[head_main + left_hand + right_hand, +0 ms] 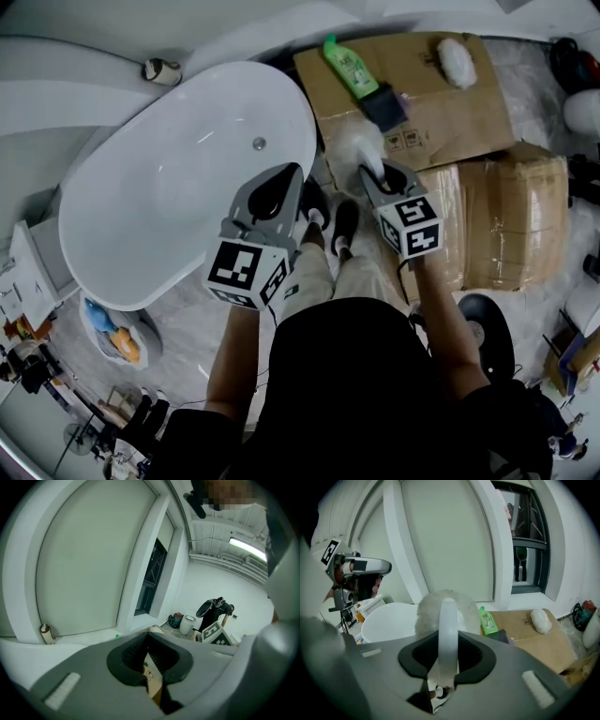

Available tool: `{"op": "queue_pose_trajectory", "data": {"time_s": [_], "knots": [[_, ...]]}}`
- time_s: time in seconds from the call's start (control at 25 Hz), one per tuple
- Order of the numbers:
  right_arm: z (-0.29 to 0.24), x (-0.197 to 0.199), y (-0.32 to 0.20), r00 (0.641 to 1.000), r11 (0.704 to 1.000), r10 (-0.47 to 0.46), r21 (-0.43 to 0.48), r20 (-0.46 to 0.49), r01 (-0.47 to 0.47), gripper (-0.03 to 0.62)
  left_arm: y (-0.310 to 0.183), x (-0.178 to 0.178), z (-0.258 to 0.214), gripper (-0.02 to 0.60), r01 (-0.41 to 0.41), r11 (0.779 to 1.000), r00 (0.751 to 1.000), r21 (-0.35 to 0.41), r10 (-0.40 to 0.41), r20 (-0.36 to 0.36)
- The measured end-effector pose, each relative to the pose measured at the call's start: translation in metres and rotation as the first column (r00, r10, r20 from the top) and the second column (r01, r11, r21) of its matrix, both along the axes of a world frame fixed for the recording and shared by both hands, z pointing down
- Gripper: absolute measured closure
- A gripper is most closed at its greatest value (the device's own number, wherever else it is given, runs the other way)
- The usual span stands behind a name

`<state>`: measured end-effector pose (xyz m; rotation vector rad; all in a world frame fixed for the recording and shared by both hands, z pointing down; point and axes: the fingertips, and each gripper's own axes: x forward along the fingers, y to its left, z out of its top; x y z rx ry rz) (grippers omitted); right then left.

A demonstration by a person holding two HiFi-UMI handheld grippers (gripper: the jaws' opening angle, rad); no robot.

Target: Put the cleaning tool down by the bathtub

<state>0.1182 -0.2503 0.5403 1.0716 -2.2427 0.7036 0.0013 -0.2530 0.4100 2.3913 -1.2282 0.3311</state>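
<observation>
Only its own view shows right gripper jaws clamping the cleaning tool; left gripper closed, empty

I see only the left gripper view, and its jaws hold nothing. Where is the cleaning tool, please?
Observer: The right gripper has it; its jaws are shut on the white handle of the tool.
Operator: Is the tool over the bathtub?
Observer: No. In the head view its fluffy head is over the edge of the cardboard, to the right of the bathtub.
Operator: What lies on that cardboard?
Observer: A green bottle, beyond the tool.
</observation>
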Motion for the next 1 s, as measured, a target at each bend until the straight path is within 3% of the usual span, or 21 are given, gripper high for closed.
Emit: {"op": "queue_pose_trajectory", "data": {"time_s": [1.0], "knots": [[0.140,0.018,-0.017,0.993,0.985,0.027,-0.167,-0.116,-0.046,0.500,-0.024,0.008,0.074,0.581,-0.047,0.992,0.999,-0.118,0.049,0.013]]}}
